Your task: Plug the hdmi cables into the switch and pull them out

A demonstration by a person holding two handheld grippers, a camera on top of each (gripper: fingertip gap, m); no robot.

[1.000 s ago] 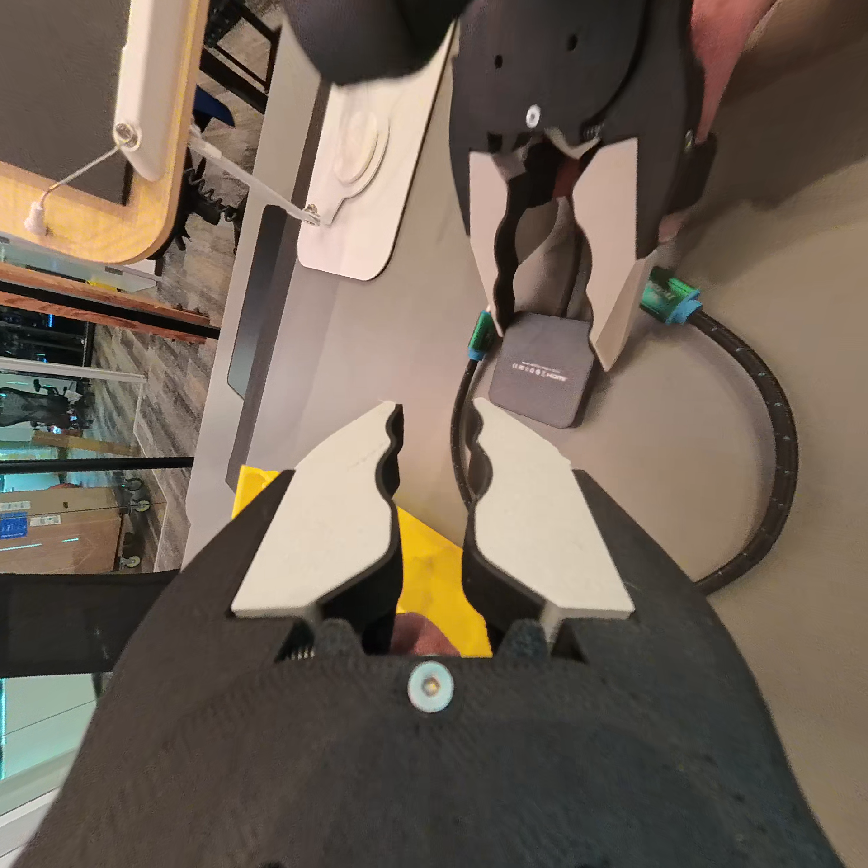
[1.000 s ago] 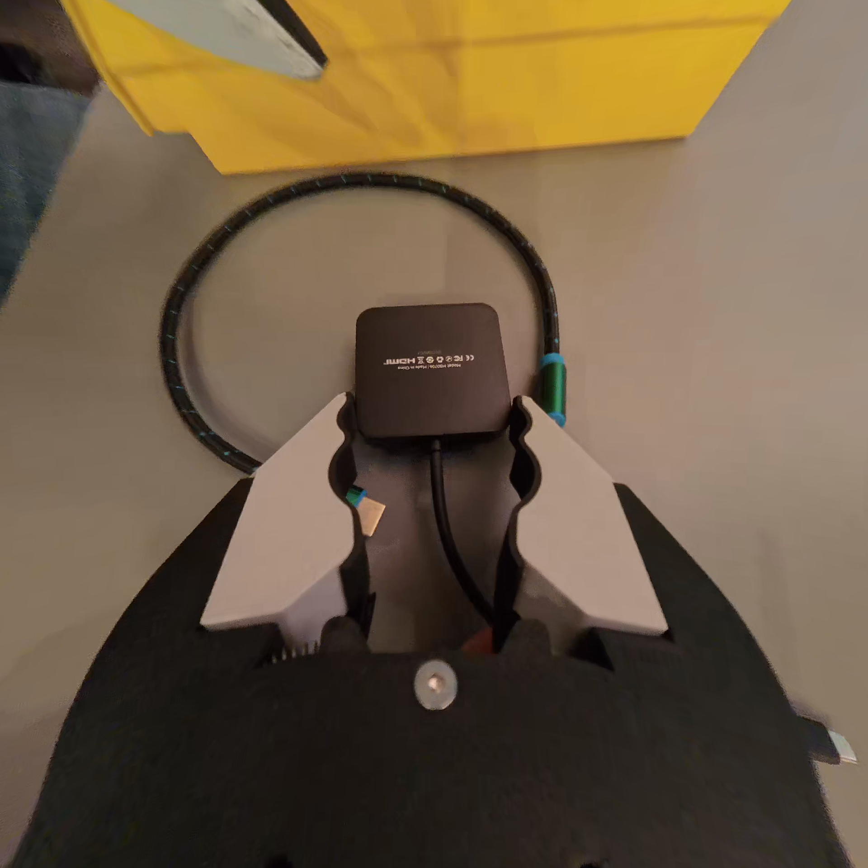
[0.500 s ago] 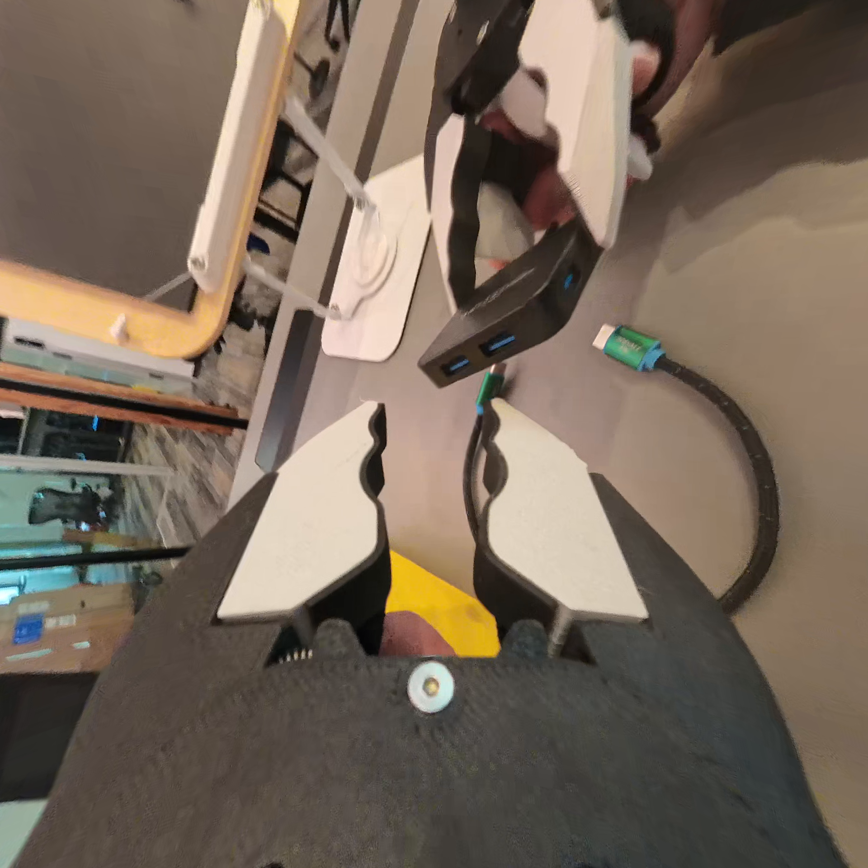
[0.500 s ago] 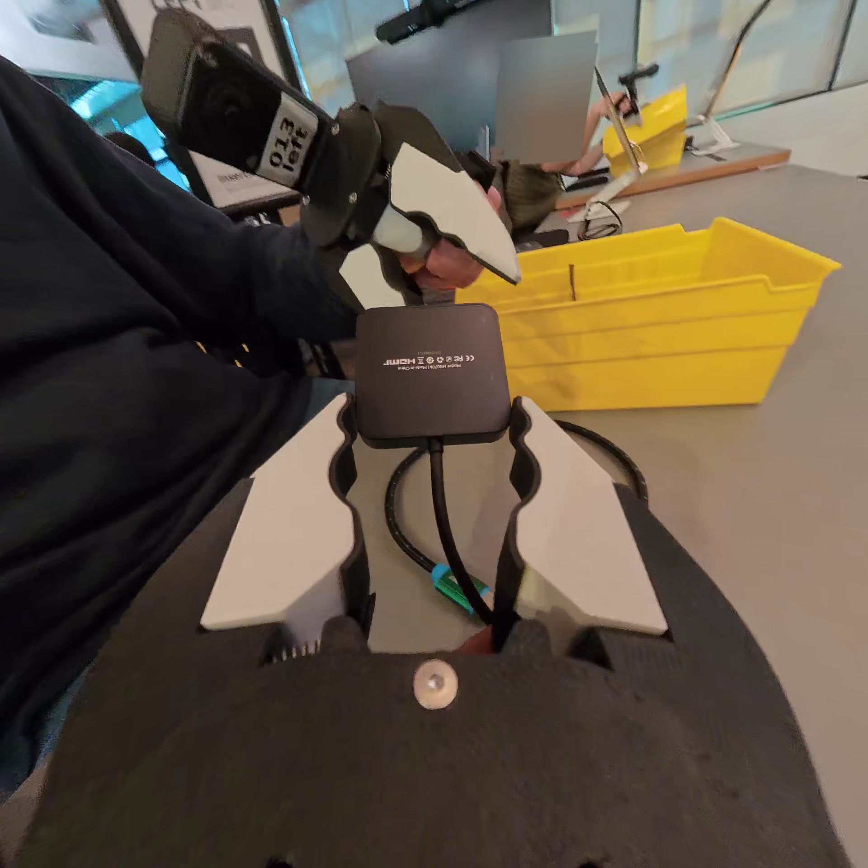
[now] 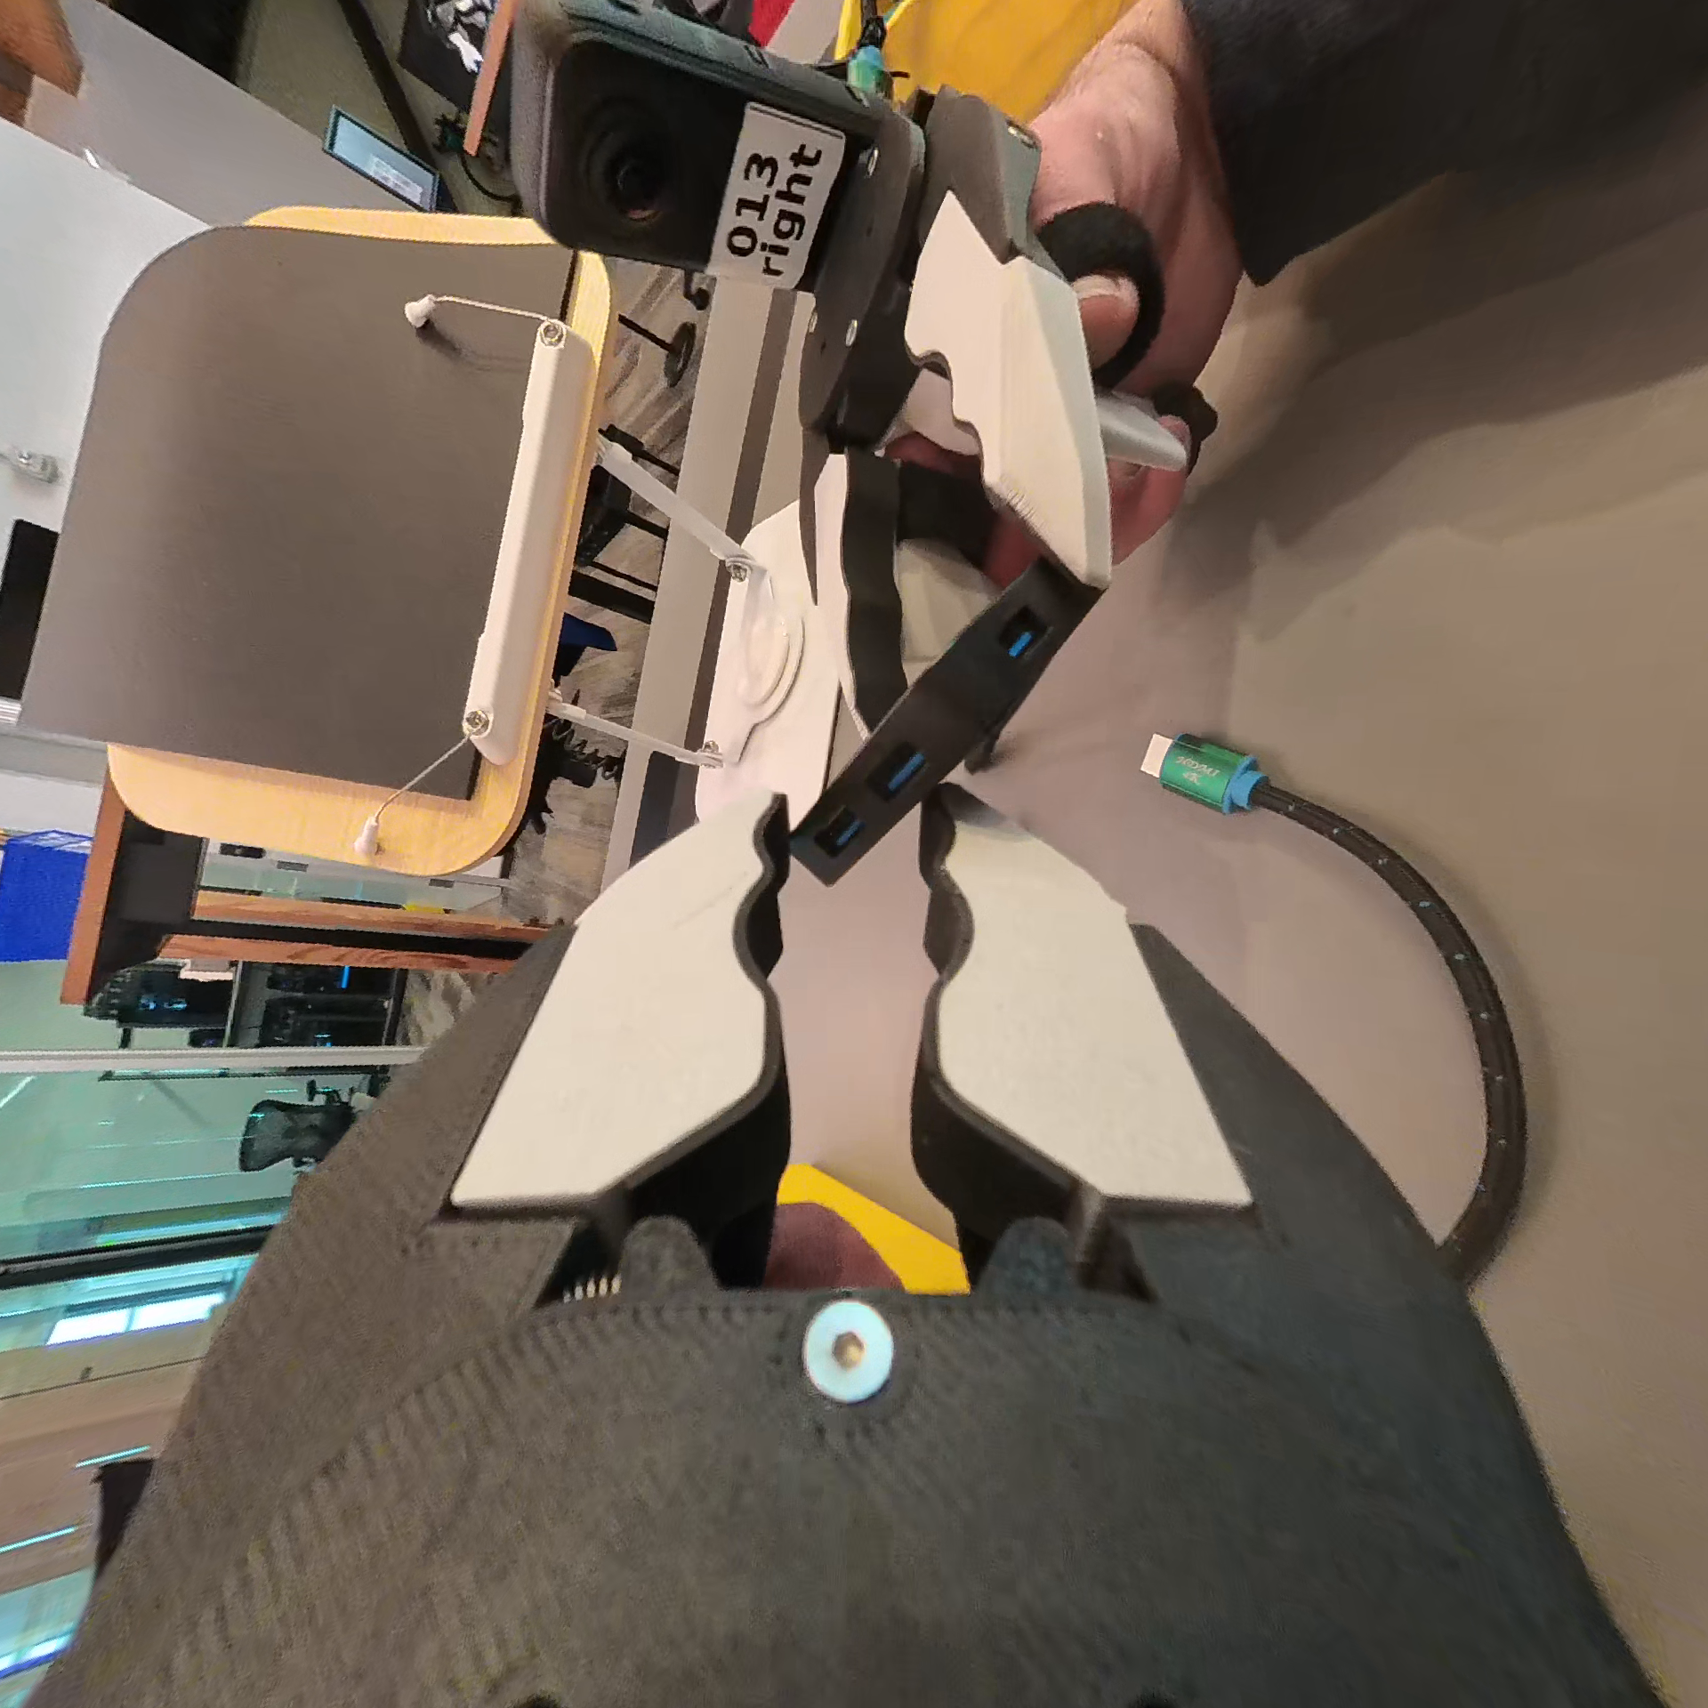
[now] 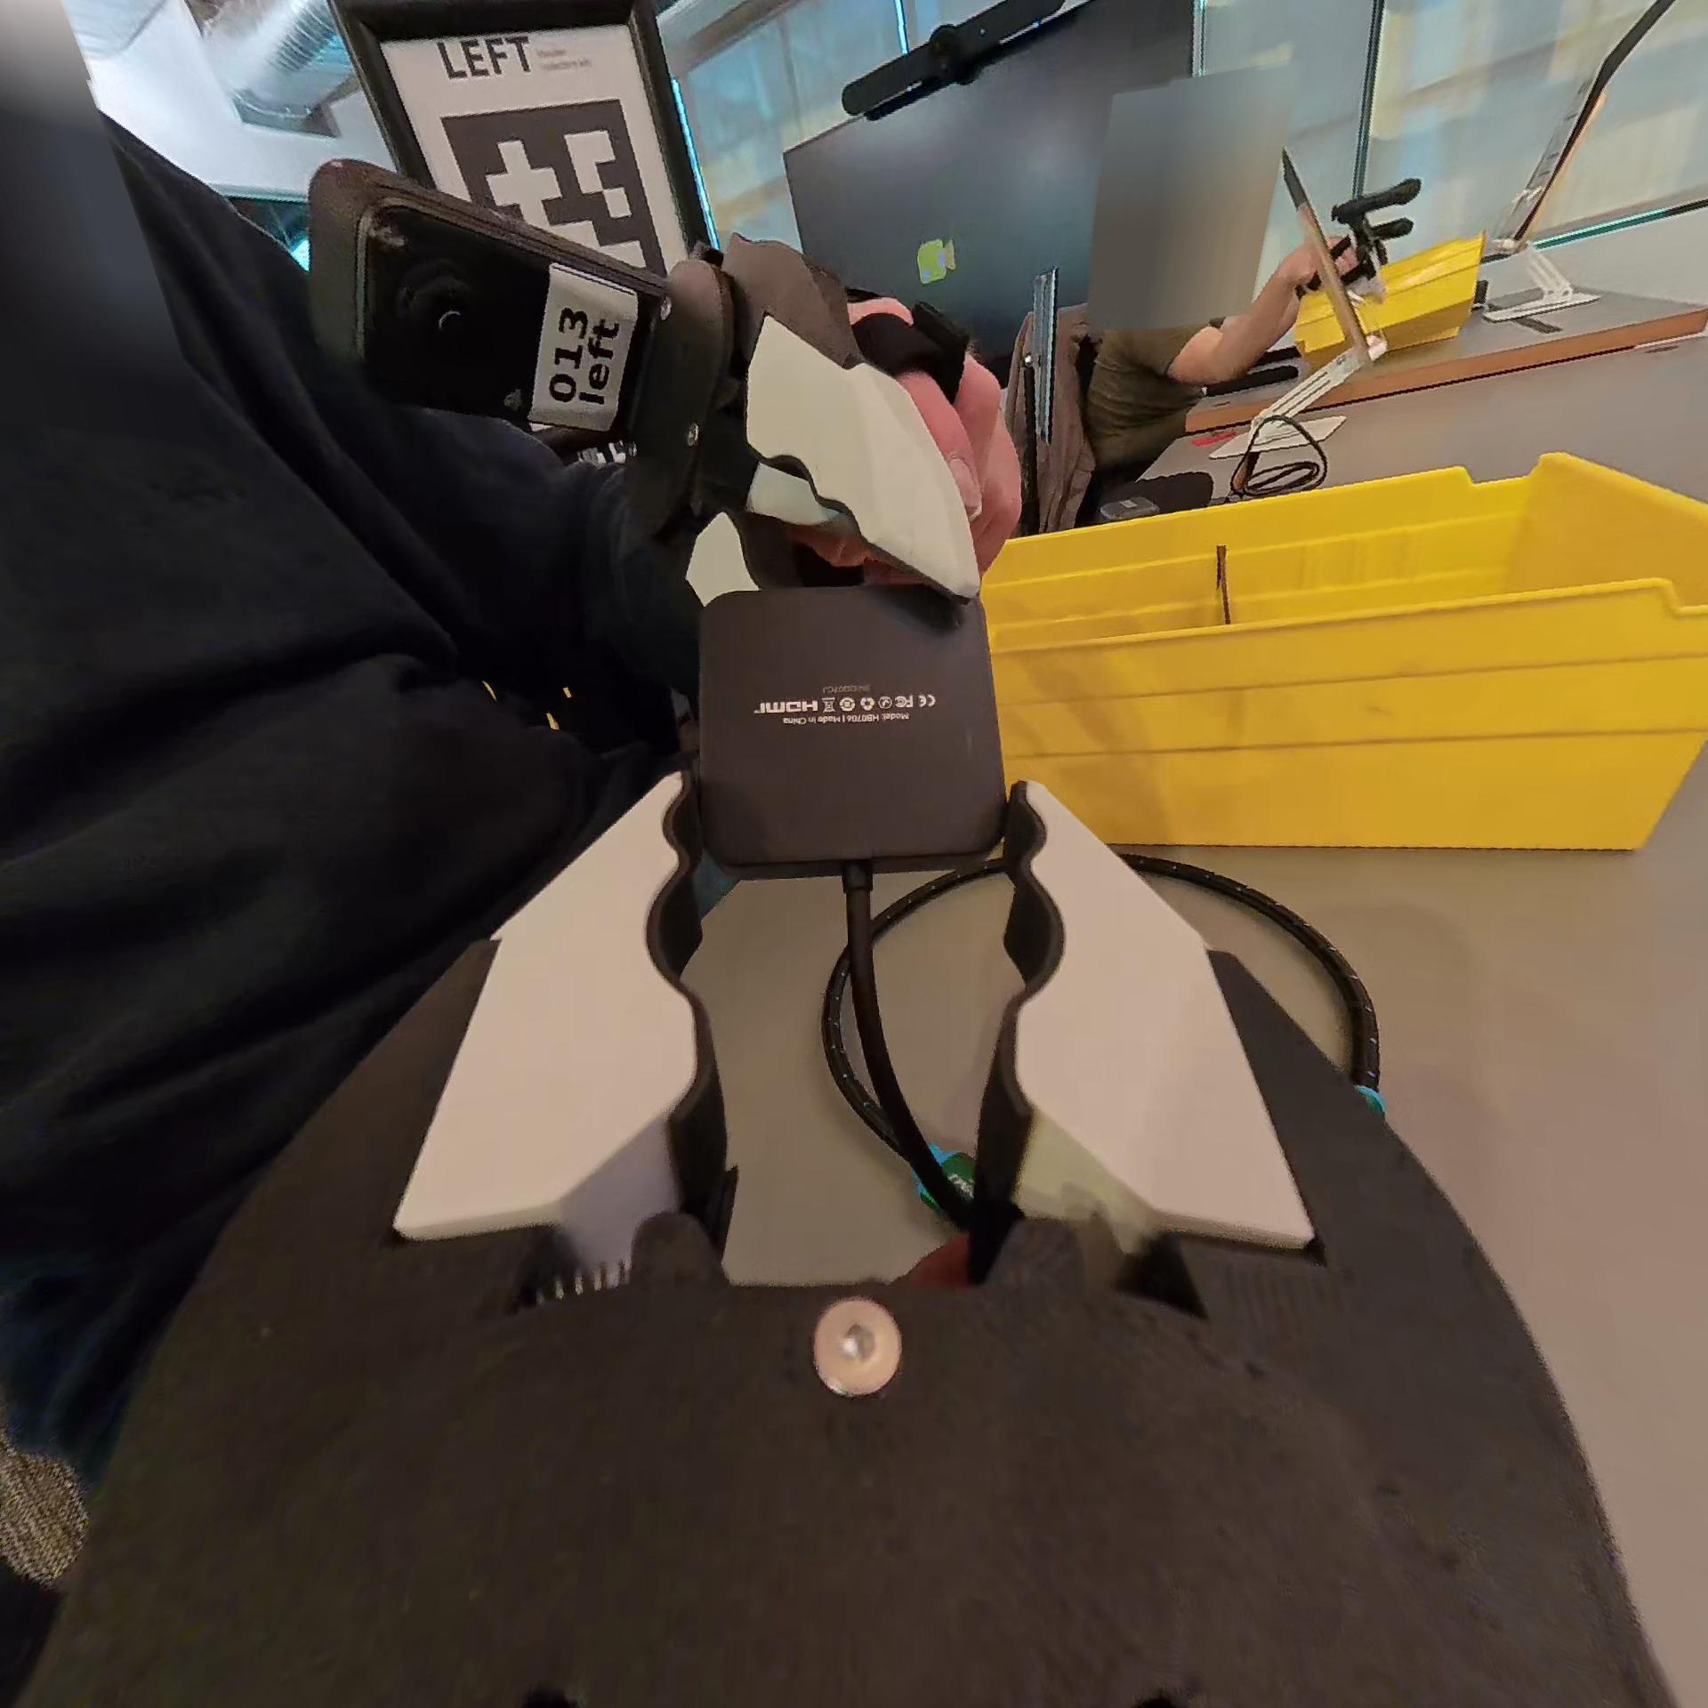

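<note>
My right gripper [image 6: 850, 813] clamps a black switch [image 6: 846, 721] by its sides, raised off the bench; my left gripper [image 5: 855, 818], fingers parted and empty, faces it, tips nearly touching its ported edge.

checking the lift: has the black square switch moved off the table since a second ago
Yes. The black square switch, gripped by the right tongs, is up off the grey table, now level with the yellow plastic bin.
</note>
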